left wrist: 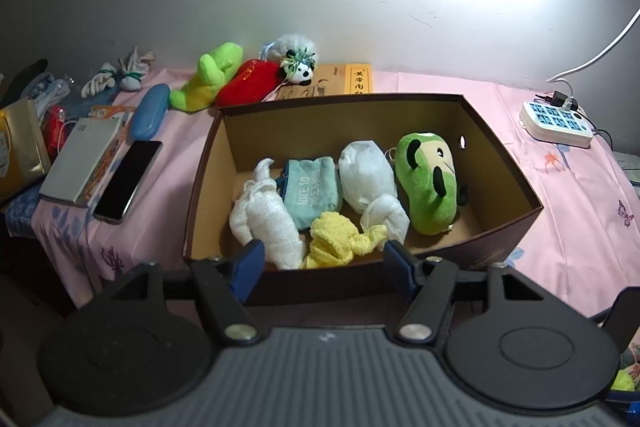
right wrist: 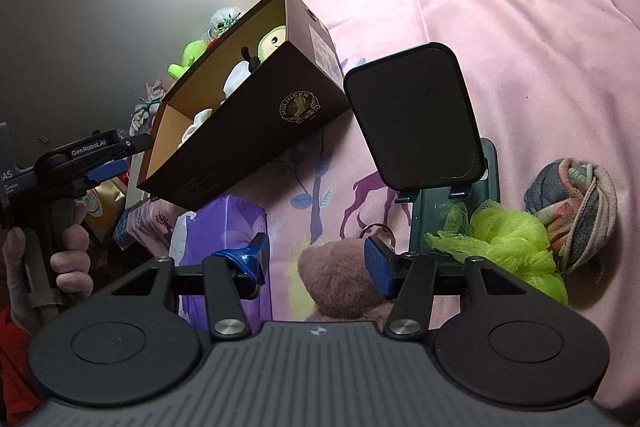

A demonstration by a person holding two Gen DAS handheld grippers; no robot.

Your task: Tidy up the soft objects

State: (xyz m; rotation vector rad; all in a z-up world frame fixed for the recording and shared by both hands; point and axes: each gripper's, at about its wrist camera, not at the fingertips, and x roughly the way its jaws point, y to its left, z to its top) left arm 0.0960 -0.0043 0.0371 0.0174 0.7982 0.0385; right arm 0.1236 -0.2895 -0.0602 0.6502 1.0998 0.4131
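Observation:
A brown cardboard box (left wrist: 500,163) sits on the pink cloth and holds a green plush (left wrist: 430,183), a white bundle (left wrist: 368,183), a teal cloth (left wrist: 310,187), a white knit roll (left wrist: 268,223) and a yellow fuzzy sock (left wrist: 340,241). My left gripper (left wrist: 324,267) is open and empty at the box's near wall. The box also shows in the right wrist view (right wrist: 248,131). My right gripper (right wrist: 316,259) is open above a brown plush (right wrist: 336,279) that lies between its fingers. A neon green mesh pouf (right wrist: 508,243) and a rolled patterned cloth (right wrist: 576,211) lie to its right.
Behind the box lie a green plush (left wrist: 208,79), a red plush (left wrist: 248,83) and a panda toy (left wrist: 298,67). A phone (left wrist: 128,181), a book (left wrist: 82,163) and a blue case (left wrist: 148,111) lie left. A power strip (left wrist: 556,123) is at right. A black stand (right wrist: 416,119) and purple bag (right wrist: 224,243) are near my right gripper.

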